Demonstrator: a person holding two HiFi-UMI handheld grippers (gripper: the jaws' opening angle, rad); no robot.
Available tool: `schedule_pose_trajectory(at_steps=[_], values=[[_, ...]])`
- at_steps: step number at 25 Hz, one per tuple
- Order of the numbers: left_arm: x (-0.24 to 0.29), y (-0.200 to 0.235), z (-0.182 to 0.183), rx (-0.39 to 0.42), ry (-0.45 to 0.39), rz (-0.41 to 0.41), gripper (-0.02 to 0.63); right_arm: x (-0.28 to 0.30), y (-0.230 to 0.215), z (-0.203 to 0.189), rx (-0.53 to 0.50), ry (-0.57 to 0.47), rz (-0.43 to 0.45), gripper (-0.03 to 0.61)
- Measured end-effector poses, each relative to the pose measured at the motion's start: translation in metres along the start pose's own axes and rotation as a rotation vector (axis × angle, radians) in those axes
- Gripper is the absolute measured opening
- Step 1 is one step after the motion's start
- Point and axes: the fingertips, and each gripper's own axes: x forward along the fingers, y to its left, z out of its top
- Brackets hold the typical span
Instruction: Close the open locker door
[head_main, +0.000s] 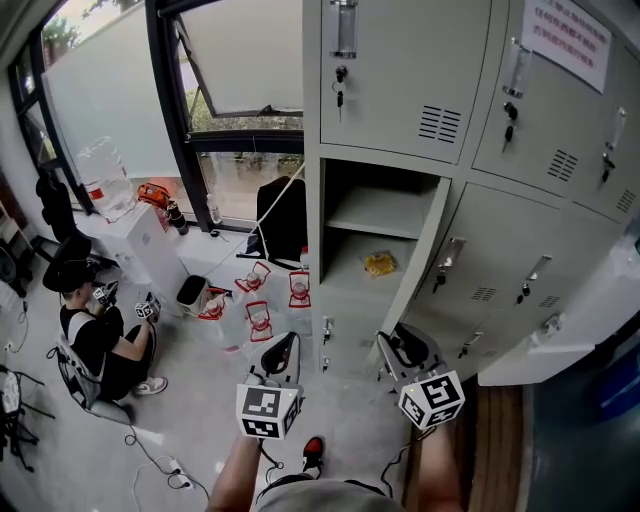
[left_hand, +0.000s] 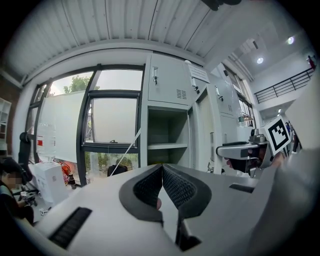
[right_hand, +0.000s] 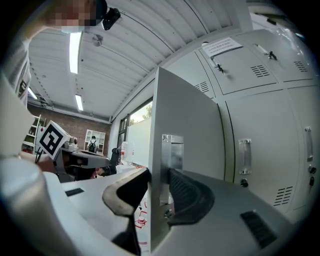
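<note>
**Right gripper (right_hand: 157, 189) clamps the open locker door's (right_hand: 186, 120) free edge**
The door stands out from its compartment (head_main: 378, 215), pinched beside the latch plate (right_hand: 173, 152). The left gripper (left_hand: 161, 184) is closed and empty. My advice: swing the door steadily along its hinge arc and let go before the frame traps the gripper.

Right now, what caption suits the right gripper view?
The right gripper clamps the open locker door by its edge, closed lockers beyond.
</note>
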Motion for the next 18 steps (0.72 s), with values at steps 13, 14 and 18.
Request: schedule_pose_trajectory(at_steps=[13, 14, 18], values=[[0.021, 0.044, 0.001, -0.01, -0.01, -0.007, 0.023, 0.051, 0.021, 0.003, -0.009, 0.006, 0.012, 0.124], [0.023, 0.048, 0.002, -0.01, -0.011, -0.009, 0.023, 0.056, 0.022, 0.003, -0.009, 0.006, 0.011, 0.124], [0.034, 0.061, 0.002, -0.003, -0.012, -0.017, 0.023, 0.073, 0.026, 0.004, -0.006, 0.004, 0.008, 0.121]])
